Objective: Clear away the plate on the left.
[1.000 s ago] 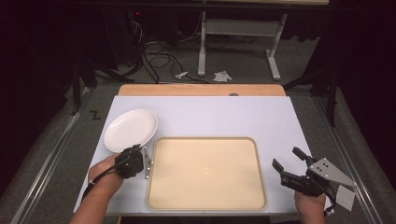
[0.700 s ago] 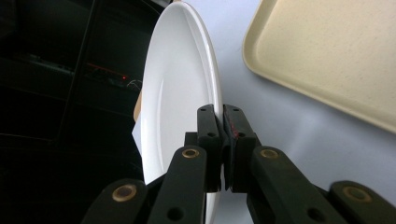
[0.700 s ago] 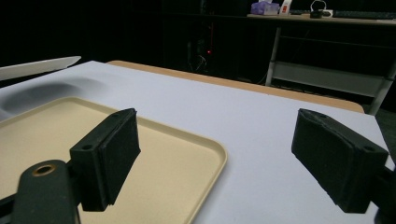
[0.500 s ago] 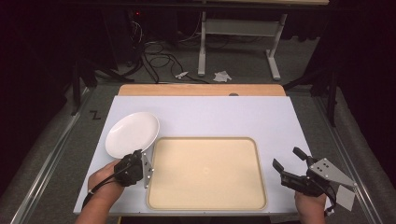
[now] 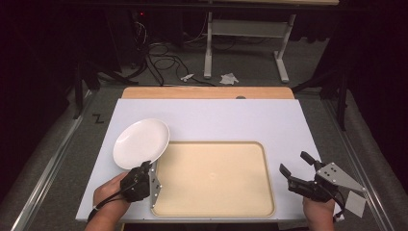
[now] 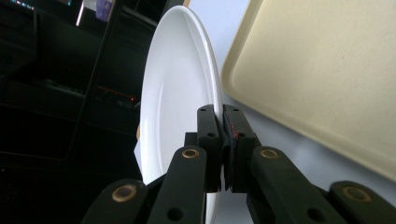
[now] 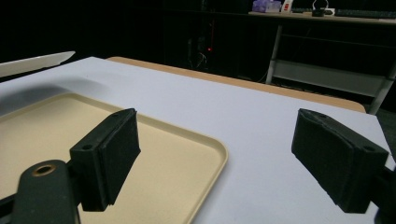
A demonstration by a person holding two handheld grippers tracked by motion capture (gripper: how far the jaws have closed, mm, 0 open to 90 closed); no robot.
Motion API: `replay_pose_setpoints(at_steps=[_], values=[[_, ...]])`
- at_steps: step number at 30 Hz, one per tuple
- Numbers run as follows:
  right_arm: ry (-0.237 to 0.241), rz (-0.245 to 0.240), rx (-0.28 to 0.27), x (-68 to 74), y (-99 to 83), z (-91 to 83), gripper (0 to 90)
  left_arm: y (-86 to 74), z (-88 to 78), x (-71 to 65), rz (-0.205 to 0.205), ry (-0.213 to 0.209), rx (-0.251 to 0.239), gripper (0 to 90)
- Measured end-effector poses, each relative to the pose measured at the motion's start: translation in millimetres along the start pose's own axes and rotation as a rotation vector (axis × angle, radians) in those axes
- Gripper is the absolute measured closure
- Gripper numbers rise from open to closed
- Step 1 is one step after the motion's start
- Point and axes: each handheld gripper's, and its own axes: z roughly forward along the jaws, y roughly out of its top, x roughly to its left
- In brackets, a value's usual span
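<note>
A white plate [image 5: 142, 142] hangs tilted above the table's left side, its right edge close to the near-left corner of a beige tray [image 5: 216, 178]. My left gripper [image 5: 146, 166] is shut on the plate's near rim. In the left gripper view both jaws pinch the rim of the plate [image 6: 177, 93], which stands on edge beside the tray [image 6: 327, 70], and the left gripper [image 6: 223, 116] has no gap left. My right gripper [image 5: 294, 162] stands open at the table's front right, nothing between its pads [image 7: 116, 149]. The right gripper view shows the tray [image 7: 46, 126] and the plate's edge [image 7: 32, 63] at far left.
The tray lies on a white board [image 5: 231, 120] with a wooden strip [image 5: 207, 93] along its far edge. Beyond the table are cables, a desk frame [image 5: 240, 43] and scraps on the floor. Metal rails [image 5: 53, 163] run along both sides.
My left hand has carried the plate to the right, toward the tray's left edge, and a little nearer to me. The right gripper has stayed where it was, still open.
</note>
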Motion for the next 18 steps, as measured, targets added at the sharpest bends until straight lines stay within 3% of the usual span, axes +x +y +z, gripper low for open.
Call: replay_pose_setpoints(at_steps=[11,18], values=[[-0.002,0.002,0.000,-0.6,-0.5,-0.6,16.1,23.1,-11.6,-10.1,0.055,0.004,-0.072,87.1],[-0.002,-0.003,0.003,-0.1,-0.5,0.0,16.1,40.6,-16.2,-21.4,0.099,-0.026,-0.120,87.0]])
